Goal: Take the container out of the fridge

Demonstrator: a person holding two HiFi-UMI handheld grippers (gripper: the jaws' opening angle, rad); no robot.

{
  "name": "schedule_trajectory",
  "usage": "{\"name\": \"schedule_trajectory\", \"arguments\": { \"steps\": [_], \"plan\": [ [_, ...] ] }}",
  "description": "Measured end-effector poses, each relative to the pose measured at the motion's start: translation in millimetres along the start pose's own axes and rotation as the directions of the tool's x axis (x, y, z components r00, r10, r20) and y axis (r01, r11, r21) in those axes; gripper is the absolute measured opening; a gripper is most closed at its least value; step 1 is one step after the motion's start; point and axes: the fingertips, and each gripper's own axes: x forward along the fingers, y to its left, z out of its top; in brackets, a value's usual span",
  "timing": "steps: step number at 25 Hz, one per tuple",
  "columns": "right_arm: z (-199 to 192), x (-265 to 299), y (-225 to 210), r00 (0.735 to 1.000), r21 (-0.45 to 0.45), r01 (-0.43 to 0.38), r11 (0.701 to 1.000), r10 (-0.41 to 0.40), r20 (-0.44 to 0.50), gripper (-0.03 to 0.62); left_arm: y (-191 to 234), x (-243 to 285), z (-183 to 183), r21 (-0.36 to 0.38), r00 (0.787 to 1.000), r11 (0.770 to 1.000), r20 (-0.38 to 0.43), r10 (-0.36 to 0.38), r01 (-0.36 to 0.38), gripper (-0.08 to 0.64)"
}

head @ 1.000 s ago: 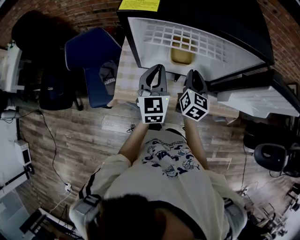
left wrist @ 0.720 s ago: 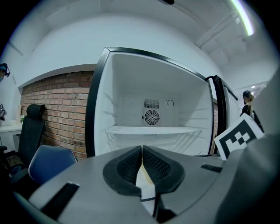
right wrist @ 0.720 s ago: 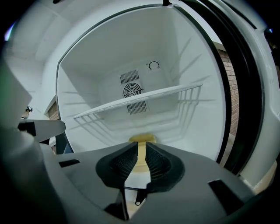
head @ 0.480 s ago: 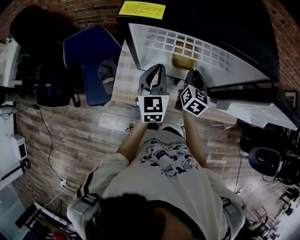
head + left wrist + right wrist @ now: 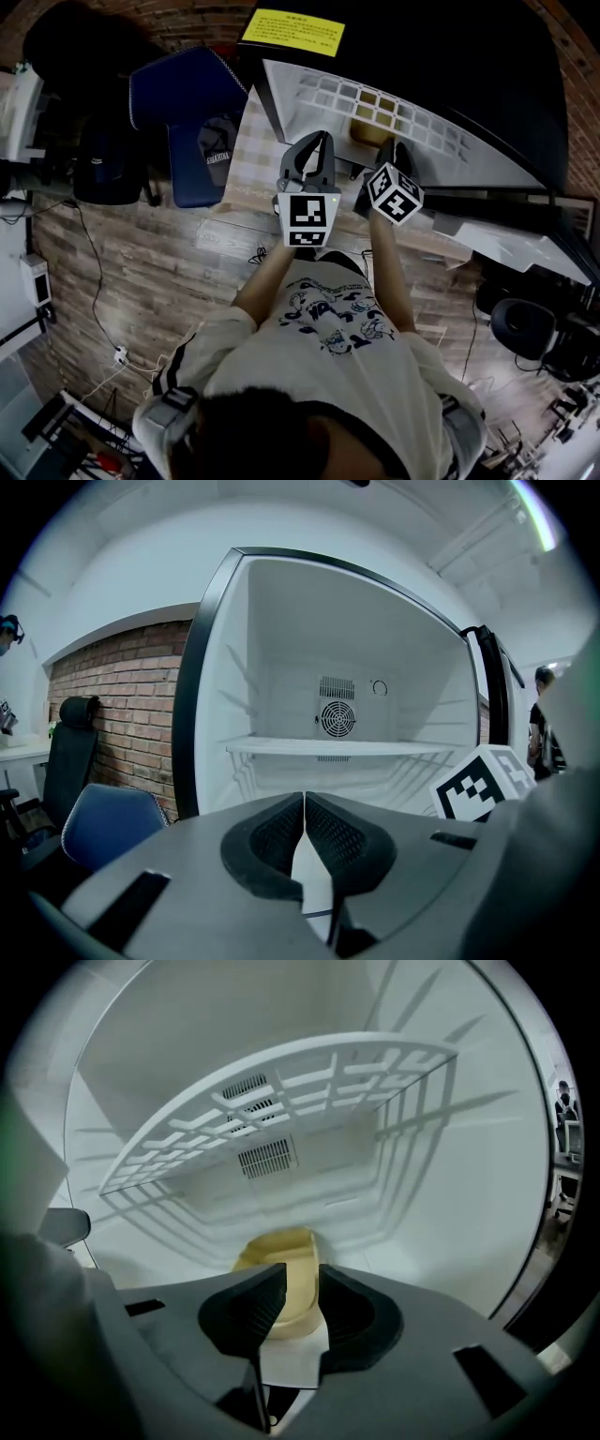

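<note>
The fridge (image 5: 487,112) stands open in front of me. A pale yellow container (image 5: 373,129) sits on its floor under a white wire shelf (image 5: 422,108). In the right gripper view the container (image 5: 277,1246) lies just beyond the jaws and shows through their narrow gap. My right gripper (image 5: 401,150) reaches into the fridge mouth; it (image 5: 301,1269) is open a little and holds nothing. My left gripper (image 5: 316,141) hangs to the left, outside the fridge front. It (image 5: 304,797) is shut and empty, with the pads touching.
A blue chair (image 5: 192,103) stands left of the fridge, with dark bags (image 5: 103,169) beyond it. The fridge door (image 5: 506,239) is swung out at the right. In the left gripper view a white upper shelf (image 5: 337,747) and a fan grille (image 5: 337,718) show inside.
My right gripper has moved forward into the fridge mouth, nearer the yellow container. The left gripper has stayed about where it was.
</note>
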Motion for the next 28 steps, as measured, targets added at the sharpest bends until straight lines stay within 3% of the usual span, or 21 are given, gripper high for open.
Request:
{"name": "schedule_trajectory", "arguments": {
  "steps": [18,28],
  "plan": [
    [-22.3,31.6,-14.3,0.995,0.028,0.056,0.998,-0.053,-0.086,0.110,11.0,11.2,-9.6,-0.011,0.999,1.000,-0.030,0.021,-0.021,0.021],
    [-21.3,38.0,-13.5,0.990,0.052,0.090,0.995,-0.083,-0.110,0.077,12.6,10.9,-10.7,-0.011,0.999,1.000,-0.034,0.017,-0.018,0.021]
  ]
}}
